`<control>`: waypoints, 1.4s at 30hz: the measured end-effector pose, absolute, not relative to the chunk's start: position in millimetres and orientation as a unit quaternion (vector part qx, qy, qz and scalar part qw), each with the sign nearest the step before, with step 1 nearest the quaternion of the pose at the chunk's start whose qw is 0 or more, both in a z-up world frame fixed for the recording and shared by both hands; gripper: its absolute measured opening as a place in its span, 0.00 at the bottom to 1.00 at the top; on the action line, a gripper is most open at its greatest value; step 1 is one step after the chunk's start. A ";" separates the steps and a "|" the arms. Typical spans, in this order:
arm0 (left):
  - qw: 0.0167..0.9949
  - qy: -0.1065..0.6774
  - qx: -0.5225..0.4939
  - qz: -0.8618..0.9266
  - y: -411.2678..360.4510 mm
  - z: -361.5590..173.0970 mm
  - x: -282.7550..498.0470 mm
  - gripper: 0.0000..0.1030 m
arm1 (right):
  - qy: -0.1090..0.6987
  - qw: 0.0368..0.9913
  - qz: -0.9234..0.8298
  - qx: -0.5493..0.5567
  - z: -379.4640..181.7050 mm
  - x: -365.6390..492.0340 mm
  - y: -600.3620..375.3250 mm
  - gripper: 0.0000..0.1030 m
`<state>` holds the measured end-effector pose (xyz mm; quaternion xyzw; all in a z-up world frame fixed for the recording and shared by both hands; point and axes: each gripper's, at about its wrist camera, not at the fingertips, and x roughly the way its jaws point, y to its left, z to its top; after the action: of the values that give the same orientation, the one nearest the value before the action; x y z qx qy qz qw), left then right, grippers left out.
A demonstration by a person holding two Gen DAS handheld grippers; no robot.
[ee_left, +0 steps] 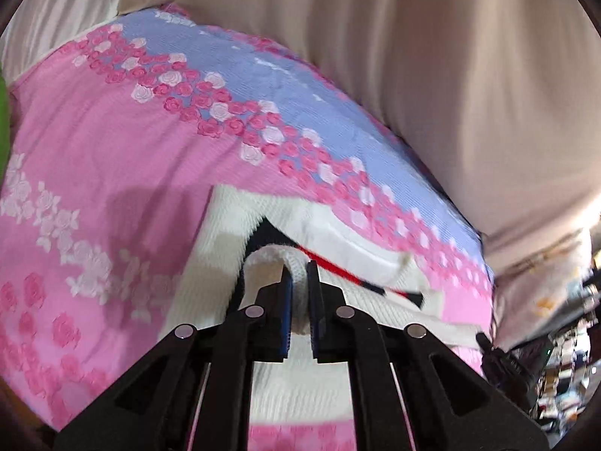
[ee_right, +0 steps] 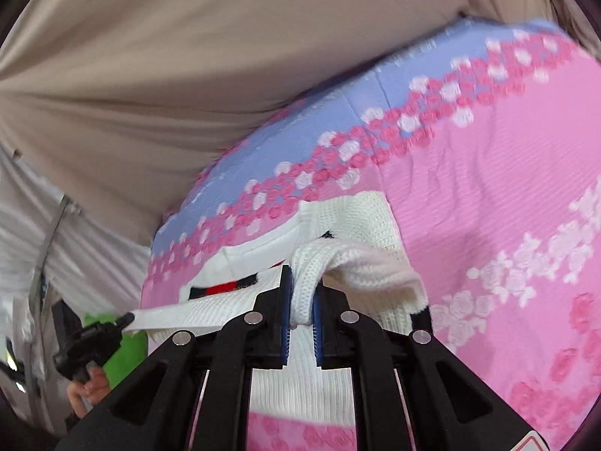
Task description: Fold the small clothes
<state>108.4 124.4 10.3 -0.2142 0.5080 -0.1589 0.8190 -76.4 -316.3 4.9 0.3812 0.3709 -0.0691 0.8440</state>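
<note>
Both jaws pinch white knit garment (ee_left: 233,225) on floral bedsheet (ee_left: 112,143)

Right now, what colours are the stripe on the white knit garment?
Navy and red, on the stripe of the white knit garment; clearest in the right wrist view.

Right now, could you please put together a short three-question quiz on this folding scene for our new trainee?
1. True or false: both the left gripper and the right gripper are shut on the white knit garment.
2. Multiple choice: the garment lies on a) bare wood, b) a pink and lilac rose-print bedspread, c) a green mat.
3. Fill in: the garment's striped trim is dark, white and ____.

Key: 1 true; each gripper pinches a fold of knit. 2 b. 3 red.
</note>
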 end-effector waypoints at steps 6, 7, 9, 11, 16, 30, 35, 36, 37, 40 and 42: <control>0.845 0.503 -0.172 -0.066 126.1 -13.7 153.3 0.00 | 0.377 0.816 -0.109 0.424 -33.6 -44.1 -336.3 0.07; 0.838 0.507 -0.192 -0.068 131.2 -20.9 161.6 0.00 | 0.382 0.814 -0.113 0.424 -38.6 -37.1 -338.9 0.08; 0.822 0.522 -0.217 -0.073 138.5 -30.4 171.7 0.00 | 0.395 0.803 -0.102 0.434 -48.7 -22.4 -344.6 0.12; 0.816 0.513 -0.243 -0.106 145.3 -27.4 169.4 0.00 | 0.403 0.807 -0.102 0.419 -46.6 -12.4 -344.1 0.18; 0.822 0.508 -0.186 -0.174 130.3 -13.7 138.4 0.60 | 0.381 0.852 -0.116 0.342 -9.1 -21.4 -336.6 0.62; 0.811 0.539 -0.161 -0.160 95.2 -36.8 157.5 0.05 | 0.438 0.830 -0.157 0.308 -56.8 -28.7 -333.0 0.09; 0.834 0.500 -0.188 -0.138 138.7 16.9 150.3 0.05 | 0.366 0.870 -0.100 0.316 15.4 -37.2 -320.2 0.07; 0.835 0.506 -0.177 -0.125 141.2 13.3 157.1 0.05 | 0.357 0.875 -0.090 0.316 27.4 -35.9 -318.6 0.07; 0.833 0.513 -0.170 -0.117 141.0 7.5 163.9 0.06 | 0.356 0.876 -0.086 0.315 31.8 -30.6 -319.4 0.07; 0.808 0.563 -0.146 -0.092 126.3 -39.1 189.3 0.06 | 0.399 0.855 -0.116 0.311 -2.0 0.5 -334.7 0.07; 0.793 0.594 -0.112 -0.083 109.5 -70.7 196.0 0.07 | 0.450 0.823 -0.150 0.312 -45.8 18.1 -346.2 0.07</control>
<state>196.0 109.5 -70.7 -0.1122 0.5936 -0.0829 0.7925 18.1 -346.2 -45.8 0.3123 0.4502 -0.1500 0.8230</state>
